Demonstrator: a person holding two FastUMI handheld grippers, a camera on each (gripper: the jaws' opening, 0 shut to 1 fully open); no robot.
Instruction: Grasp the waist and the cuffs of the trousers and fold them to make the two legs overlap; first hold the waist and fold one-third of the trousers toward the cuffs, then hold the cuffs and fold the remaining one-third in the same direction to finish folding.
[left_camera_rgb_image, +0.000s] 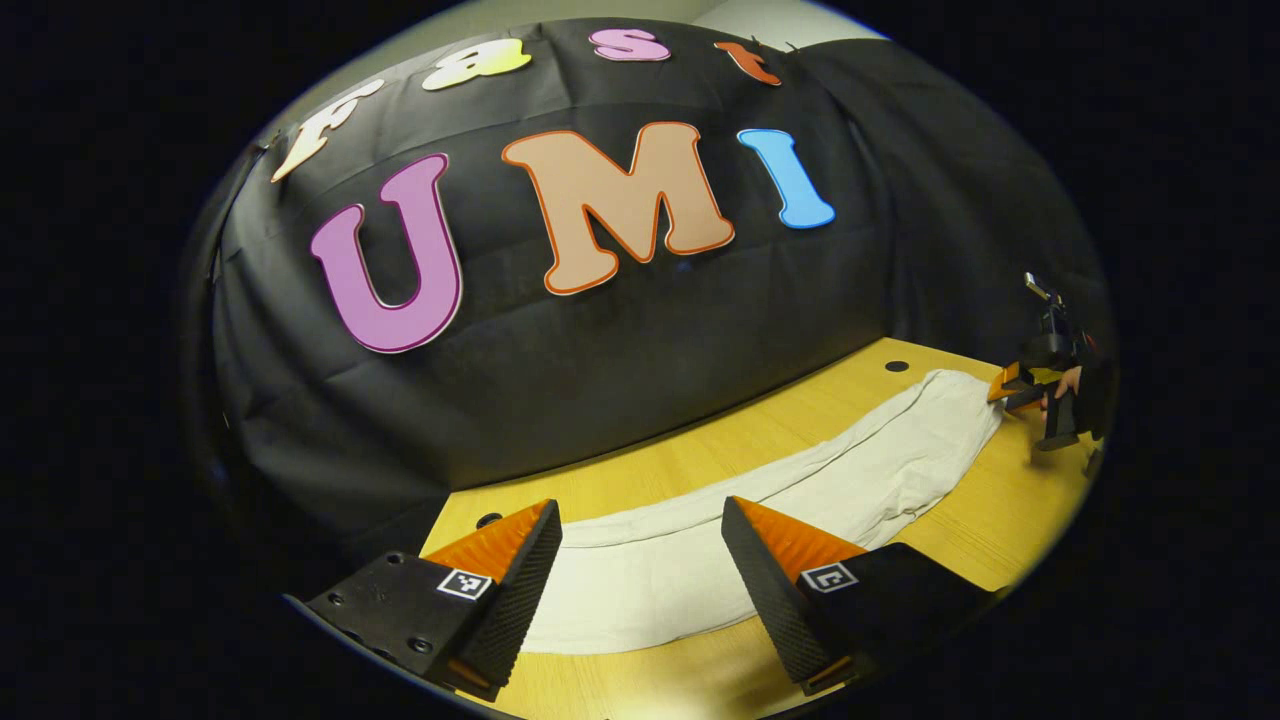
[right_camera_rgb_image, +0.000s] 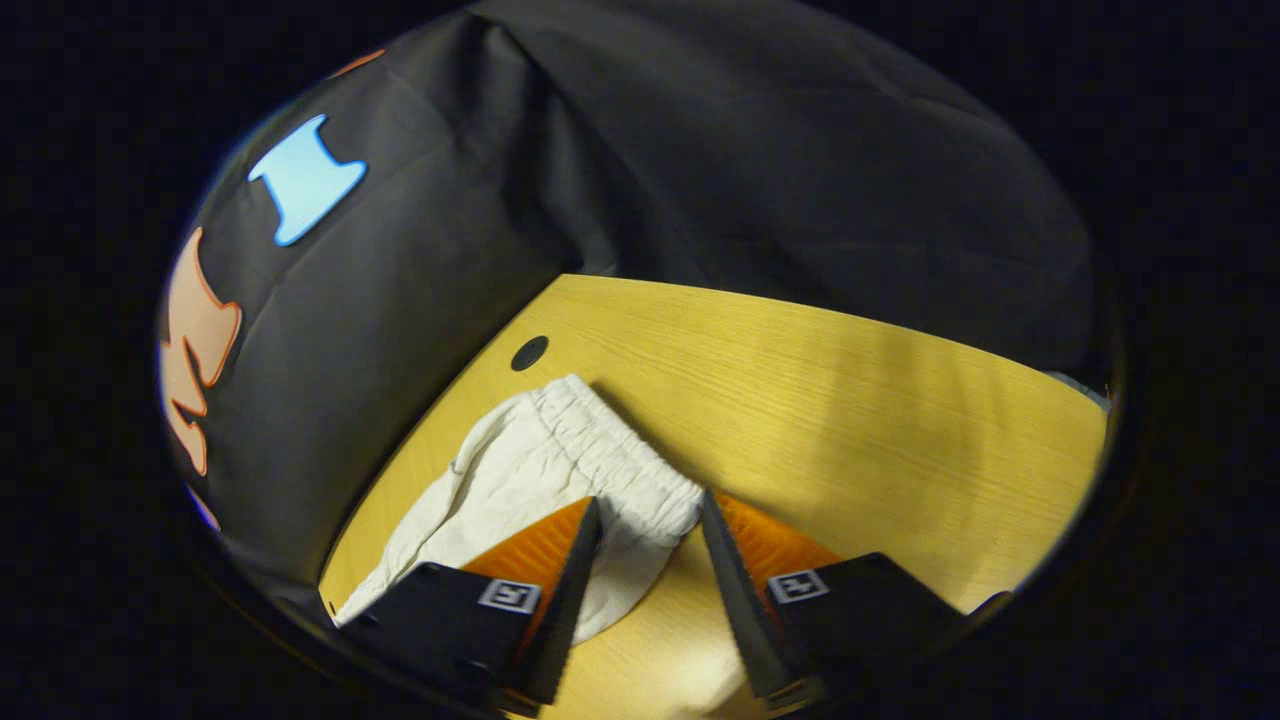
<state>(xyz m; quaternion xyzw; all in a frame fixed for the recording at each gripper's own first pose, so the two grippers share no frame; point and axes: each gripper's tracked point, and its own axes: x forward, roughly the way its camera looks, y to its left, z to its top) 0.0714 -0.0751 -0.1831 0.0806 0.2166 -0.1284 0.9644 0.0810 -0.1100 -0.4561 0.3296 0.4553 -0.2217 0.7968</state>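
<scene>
While the trousers (left_camera_rgb_image: 800, 490) lie stretched out flat on the wooden counter (left_camera_rgb_image: 690, 450), both claws stand open around their two ends. Seen from the left gripper view, the garment is off-white, softly creased cloth, laid as one long narrow band with a seam or edge line running along its length; it looks as if the legs lie together, though I cannot tell how exactly they overlap. The left claw (left_camera_rgb_image: 640, 570) has its fingers spread wide, and the near end of the trousers lies between and just ahead of them, with neither finger pressing on the cloth. At the far end of the band, the right claw (left_camera_rgb_image: 1008, 388) meets the cloth's corner, with a hand (left_camera_rgb_image: 1068, 382) holding the tool behind it.

From the right gripper view, the gathered elastic waist (right_camera_rgb_image: 610, 450) lies just ahead of the right claw (right_camera_rgb_image: 648, 520), whose fingers are parted with the waistband's near corner between their tips; whether they touch it I cannot tell. A small dark hole (right_camera_rgb_image: 529, 352) in the counter (right_camera_rgb_image: 850, 400) sits just beyond the waist.
</scene>
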